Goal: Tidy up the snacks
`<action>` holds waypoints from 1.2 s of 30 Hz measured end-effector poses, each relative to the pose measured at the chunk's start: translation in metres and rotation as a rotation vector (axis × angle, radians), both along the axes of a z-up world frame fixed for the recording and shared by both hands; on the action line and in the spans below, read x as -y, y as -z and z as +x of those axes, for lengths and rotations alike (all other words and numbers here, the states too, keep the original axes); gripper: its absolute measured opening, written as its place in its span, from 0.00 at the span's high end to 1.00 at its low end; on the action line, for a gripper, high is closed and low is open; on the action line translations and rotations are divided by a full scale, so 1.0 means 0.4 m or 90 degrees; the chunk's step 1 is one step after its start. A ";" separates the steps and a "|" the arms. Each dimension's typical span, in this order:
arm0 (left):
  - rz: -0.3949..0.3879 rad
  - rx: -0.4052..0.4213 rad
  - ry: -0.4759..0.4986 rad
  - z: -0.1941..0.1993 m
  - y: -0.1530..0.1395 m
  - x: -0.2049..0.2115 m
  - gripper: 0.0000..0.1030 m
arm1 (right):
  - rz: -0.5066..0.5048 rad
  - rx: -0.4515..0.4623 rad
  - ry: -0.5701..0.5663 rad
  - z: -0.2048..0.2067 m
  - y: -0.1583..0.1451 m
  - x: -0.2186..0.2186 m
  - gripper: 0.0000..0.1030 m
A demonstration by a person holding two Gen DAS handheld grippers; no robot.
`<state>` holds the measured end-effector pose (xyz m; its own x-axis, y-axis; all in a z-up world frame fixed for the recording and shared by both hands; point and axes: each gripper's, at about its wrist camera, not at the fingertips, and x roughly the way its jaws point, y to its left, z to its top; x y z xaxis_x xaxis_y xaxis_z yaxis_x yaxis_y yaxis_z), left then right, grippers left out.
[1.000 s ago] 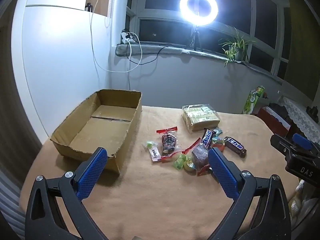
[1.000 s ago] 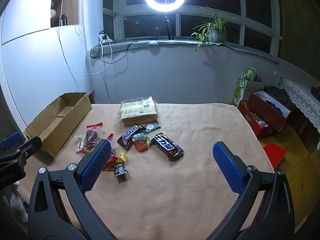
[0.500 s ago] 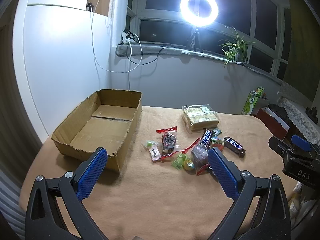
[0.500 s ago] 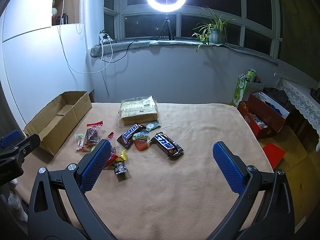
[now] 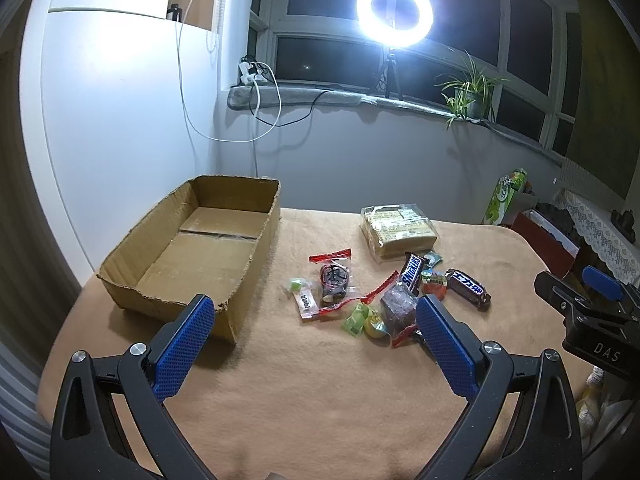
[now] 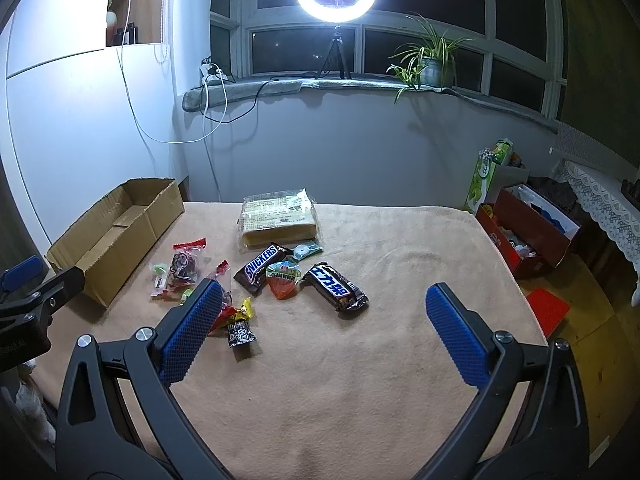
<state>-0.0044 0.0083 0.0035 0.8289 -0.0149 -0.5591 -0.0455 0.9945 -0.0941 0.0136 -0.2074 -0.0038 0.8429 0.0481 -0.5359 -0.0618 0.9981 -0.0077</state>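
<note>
A: Where do the snacks lie against the left tongs?

B: They sit in a loose heap on the tan table, ahead of the tongs and toward their right finger. That finger's blue pad overlaps the near edge of the heap in the left wrist view, by a red-ended wrapper; I cannot tell whether it touches. The left tongs are spread wide and hold nothing.

A: And the right tongs?

B: Spread wide too, nothing between them. The heap is ahead and to their left. The black candy with yellow ends lies just beside the left finger's pad, which hides part of the red wrappers behind it.

A: What is in the heap?

B: A Snickers bar, a second dark bar with blue lettering to its right, a round red-and-green sweet between them, and a clear bag with red seals holding dark pieces. A small green candy lies on the box side. Behind all of it is a flat clear-wrapped pack of pale wafers.

A: The box?

B: An open cardboard box stands on the table's left part, apart from the snacks; its near corner is just beyond the left tongs' left finger.
</note>
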 end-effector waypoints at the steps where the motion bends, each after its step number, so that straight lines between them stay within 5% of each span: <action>1: 0.000 0.000 0.000 0.000 0.000 0.001 0.02 | -0.001 0.001 0.001 -0.001 0.000 0.000 0.00; 36: 0.003 0.000 0.005 0.000 -0.001 0.007 0.02 | -0.003 -0.008 -0.006 0.007 0.017 -0.003 0.00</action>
<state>-0.0045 0.0054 0.0039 0.8285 -0.0189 -0.5596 -0.0382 0.9952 -0.0901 0.0165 -0.2063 -0.0107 0.8357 0.0538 -0.5465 -0.0721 0.9973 -0.0120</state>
